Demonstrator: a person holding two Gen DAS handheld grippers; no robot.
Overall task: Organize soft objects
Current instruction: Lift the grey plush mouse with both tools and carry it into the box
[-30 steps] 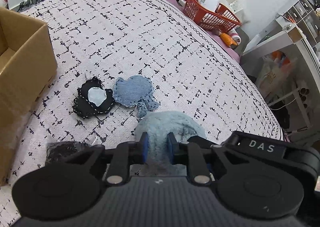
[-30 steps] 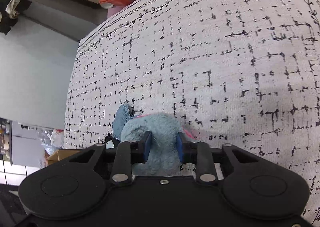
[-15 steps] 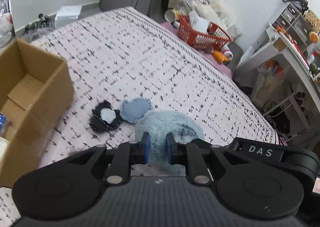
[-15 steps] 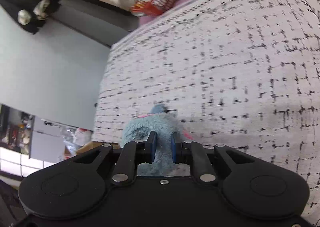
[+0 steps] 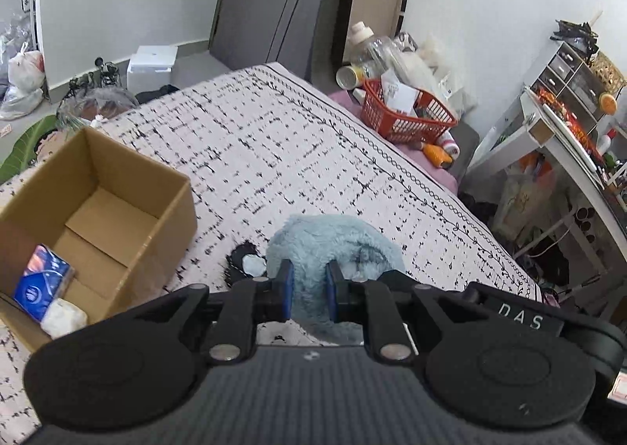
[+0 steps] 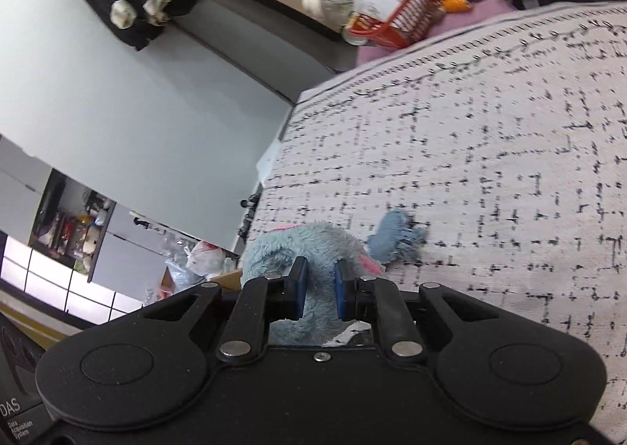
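A fluffy light-blue plush toy (image 5: 333, 241) is held above the patterned bed cover (image 5: 298, 155) by both grippers. My left gripper (image 5: 307, 290) is shut on it; my right gripper (image 6: 318, 288) is shut on its other part (image 6: 301, 245). An open cardboard box (image 5: 94, 225) sits on the bed to the left, holding a blue tissue pack (image 5: 41, 280) and a white soft item (image 5: 64, 317). A black patch with a pale centre (image 5: 247, 261) lies on the cover, partly hidden by the plush. A denim-blue patch (image 6: 394, 235) lies on the cover.
A red basket (image 5: 407, 112) with bottles and papers stands beyond the bed's far right edge. A white shelf unit (image 5: 564, 123) is on the right. The bed cover stretches far behind the plush.
Both grippers have lifted the plush up off the bed cover. The left view has risen and now shows the inside of the box.
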